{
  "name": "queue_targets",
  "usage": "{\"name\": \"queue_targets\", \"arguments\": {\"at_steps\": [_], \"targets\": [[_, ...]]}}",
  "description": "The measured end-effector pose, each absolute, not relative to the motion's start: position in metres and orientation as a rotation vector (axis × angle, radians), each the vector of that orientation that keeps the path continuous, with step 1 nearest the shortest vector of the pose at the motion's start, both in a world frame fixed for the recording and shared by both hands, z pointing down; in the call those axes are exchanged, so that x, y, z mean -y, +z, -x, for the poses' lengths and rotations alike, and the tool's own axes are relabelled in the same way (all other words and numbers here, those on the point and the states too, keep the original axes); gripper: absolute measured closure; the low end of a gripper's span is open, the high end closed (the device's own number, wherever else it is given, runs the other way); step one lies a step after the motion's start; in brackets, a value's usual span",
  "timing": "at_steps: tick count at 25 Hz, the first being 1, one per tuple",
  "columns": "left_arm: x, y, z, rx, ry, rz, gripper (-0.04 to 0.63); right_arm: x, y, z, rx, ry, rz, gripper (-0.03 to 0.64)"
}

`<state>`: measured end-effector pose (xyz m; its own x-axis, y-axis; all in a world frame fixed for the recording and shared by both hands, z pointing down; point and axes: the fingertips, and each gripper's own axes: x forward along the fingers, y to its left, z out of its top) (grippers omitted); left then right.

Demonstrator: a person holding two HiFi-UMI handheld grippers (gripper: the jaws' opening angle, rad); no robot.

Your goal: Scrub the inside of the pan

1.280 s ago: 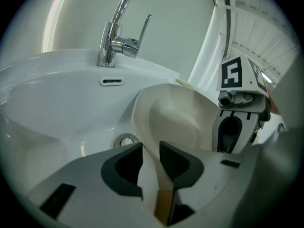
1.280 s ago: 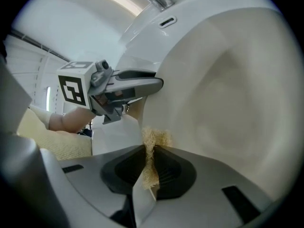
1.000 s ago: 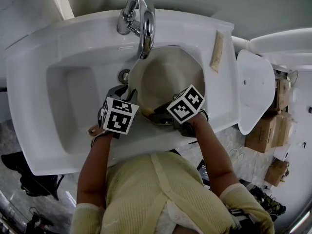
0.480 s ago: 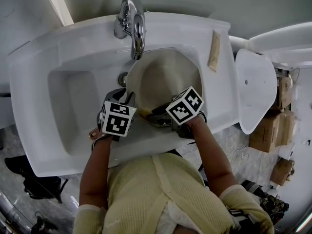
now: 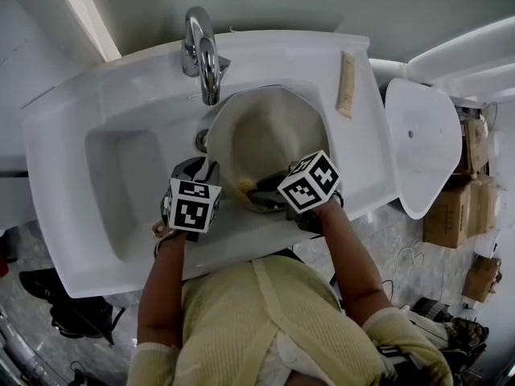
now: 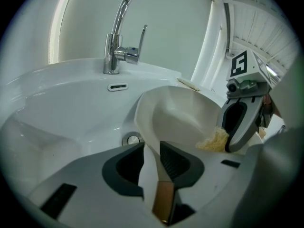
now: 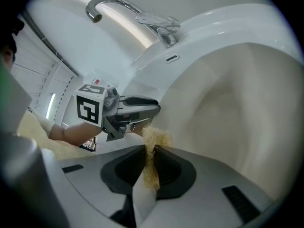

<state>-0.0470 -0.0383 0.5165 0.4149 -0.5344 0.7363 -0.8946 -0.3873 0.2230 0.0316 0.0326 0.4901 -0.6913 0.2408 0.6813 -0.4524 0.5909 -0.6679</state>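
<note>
The scrubbing looked under way. The left tongs (image 6: 151, 152) were clamped on the handle (image 6: 164, 201) of the pan (image 5: 265, 131), which leaned at the 3 o'clock side of the sink (image 5: 121, 167). The right tongs (image 7: 149, 158) pinched a scrubber (image 7: 153, 139) (a straw-coloured tuft) at the pan's 6 o'clock rim. The next stroke probably called for pressing it toward 12 o'clock across the inside.

One pan (image 5: 265, 135), one straw-coloured scrubber (image 7: 154, 137), one tap (image 5: 201, 51), one sink (image 5: 121, 83), two grippers: left gripper (image 6: 151, 153), right gripper (image 7: 149, 158).
</note>
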Motion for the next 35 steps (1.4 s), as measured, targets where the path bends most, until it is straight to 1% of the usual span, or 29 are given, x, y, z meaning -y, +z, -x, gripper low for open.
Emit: {"name": "queue_targets", "arguments": {"at_steps": [15,22,28,35], "targets": [[0.028,0.479,0.056,1.269,0.723,-2.107,0.442,-0.027,0.441,-0.025,2.274,1.136,-0.216,0.543],[0.026,0.440,0.052,1.276,0.544,-2.154,0.446,-0.013,0.415,-0.027,2.429,1.113,-0.312,0.543],[0.029,0.393,0.058,1.286,0.293,-2.181,0.457,0.002,0.386,-0.033,2.574,1.088,-0.420,0.543],[0.032,0.352,0.066,1.348,0.215,-2.259,0.492,0.013,0.357,-0.044,2.689,1.006,-0.552,0.543]]}}
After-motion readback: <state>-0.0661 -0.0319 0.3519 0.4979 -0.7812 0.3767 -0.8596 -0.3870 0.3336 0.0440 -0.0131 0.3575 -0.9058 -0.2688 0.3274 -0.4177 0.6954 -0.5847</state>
